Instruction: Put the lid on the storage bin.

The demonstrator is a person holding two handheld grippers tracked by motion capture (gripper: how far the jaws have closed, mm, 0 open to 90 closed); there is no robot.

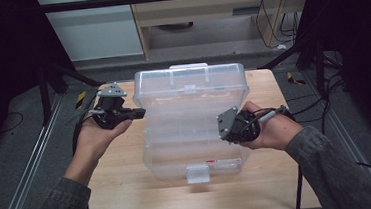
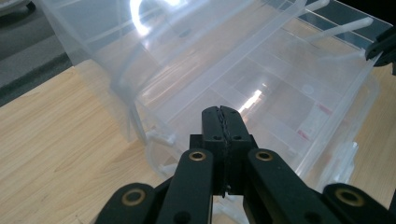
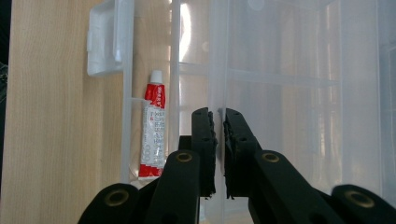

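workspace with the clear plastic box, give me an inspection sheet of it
surface: wooden table, bare around the box
job's things: clear compartment box, lid raised; red and white tube inside, near the latch
clutter: nothing seen
grippers: left claw shut, empty, beside the lid's edge; right claw shut on a box wall
cables: black cable trails from the right claw; more on the floor
surroundings: dark frame, grey floor, cabinet behind

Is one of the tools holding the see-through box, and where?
Yes. The right tool pinches a thin clear wall of the plastic box at its right side. The left tool is shut on nothing, beside the raised lid.
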